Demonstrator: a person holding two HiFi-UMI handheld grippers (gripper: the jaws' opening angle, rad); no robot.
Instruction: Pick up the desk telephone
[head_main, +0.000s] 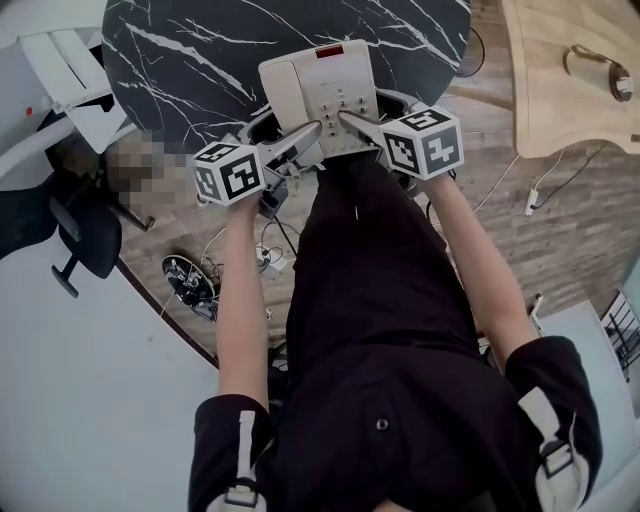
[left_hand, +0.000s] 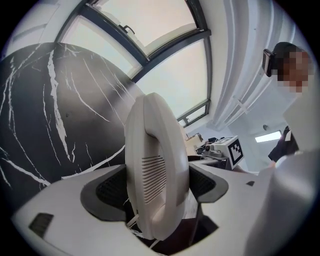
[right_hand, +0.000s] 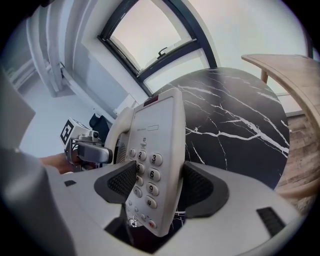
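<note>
- The round black marble table (head_main: 180, 60) carries the job; the desk telephone (head_main: 320, 85) is at its near edge, keypad up, with its near end at or just past that edge.
- In the head view I cannot tell whether the base rests on the marble or is just clear of it.
- The handset (head_main: 283, 95) lies in its cradle along the telephone's left side.
- The right gripper (head_main: 350, 120) is closed on the telephone body at its near end. One pad is on the keypad face and the other against the opposite side, with no gap showing in the right gripper view (right_hand: 157, 185).
- The left gripper (head_main: 300, 135) is clamped round the handset's near end — the grille sits between its pads in the left gripper view (left_hand: 155, 187).
- Judged step: both grasps are made and the lift itself is due.
- The next move calls for raising both grippers together and level — if the left one rises faster, the handset is likely to come out of its cradle and leave the base hanging from one corner.
</note>
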